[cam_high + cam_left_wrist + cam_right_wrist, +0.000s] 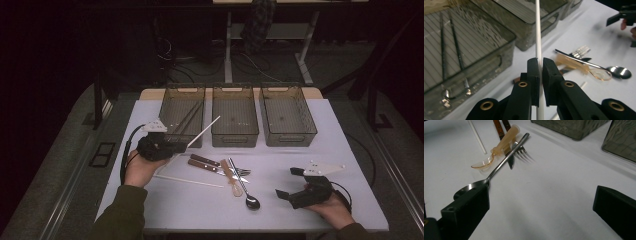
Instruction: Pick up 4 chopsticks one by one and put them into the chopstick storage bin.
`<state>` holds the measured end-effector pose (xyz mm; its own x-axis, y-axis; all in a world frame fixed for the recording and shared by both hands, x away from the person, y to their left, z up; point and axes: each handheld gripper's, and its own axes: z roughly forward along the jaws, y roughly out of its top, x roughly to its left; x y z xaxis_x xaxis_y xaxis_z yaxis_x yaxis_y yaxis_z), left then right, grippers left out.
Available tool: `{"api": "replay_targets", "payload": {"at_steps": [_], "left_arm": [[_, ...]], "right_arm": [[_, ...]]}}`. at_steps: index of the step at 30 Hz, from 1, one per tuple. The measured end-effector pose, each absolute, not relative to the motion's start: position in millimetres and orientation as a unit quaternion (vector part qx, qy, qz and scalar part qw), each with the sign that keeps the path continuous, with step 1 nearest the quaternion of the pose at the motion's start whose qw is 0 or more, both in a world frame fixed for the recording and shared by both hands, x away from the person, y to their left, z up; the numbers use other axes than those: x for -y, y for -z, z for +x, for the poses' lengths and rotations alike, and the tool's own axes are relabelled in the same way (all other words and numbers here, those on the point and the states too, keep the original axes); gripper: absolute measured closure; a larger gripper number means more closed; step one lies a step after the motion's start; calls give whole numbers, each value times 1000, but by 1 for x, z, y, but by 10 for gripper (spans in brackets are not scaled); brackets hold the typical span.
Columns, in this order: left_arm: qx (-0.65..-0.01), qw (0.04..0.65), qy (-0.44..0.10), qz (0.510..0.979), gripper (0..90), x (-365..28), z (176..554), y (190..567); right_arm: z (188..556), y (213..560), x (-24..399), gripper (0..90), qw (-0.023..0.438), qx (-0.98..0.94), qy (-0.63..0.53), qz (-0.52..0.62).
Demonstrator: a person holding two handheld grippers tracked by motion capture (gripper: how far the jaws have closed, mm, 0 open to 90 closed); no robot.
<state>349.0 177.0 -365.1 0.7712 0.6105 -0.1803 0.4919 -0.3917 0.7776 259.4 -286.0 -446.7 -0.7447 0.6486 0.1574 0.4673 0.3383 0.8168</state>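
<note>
My left gripper (182,146) (540,63) is shut on a long white chopstick (204,131) (538,30), which points up and away toward the left bin (165,107) (474,75). Two dark chopsticks (455,42) lie in that bin. My right gripper (288,183) (539,197) is open above bare table at the front right, with nothing between its jaws. A metal spoon (251,202) (504,162) lies just beside its left jaw.
A second white chopstick (190,181) (477,137), an amber plastic spoon (231,176) (504,141), a fork (521,152) and brown-handled cutlery (205,161) lie mid-table. The middle bin (235,135) and right bin (289,137) stand behind them.
</note>
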Motion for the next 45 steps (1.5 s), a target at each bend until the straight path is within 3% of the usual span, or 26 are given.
{"api": "replay_targets", "payload": {"at_steps": [27, 45], "left_arm": [[-394, 397, -111, 821, 840, -179, 439, 332], [-436, 384, -147, 801, 840, -183, 482, 356]], "right_arm": [[258, 445, 290, 5, 96, -806, -471, 347], [256, 443, 294, 5, 94, -799, -480, 349]]}}
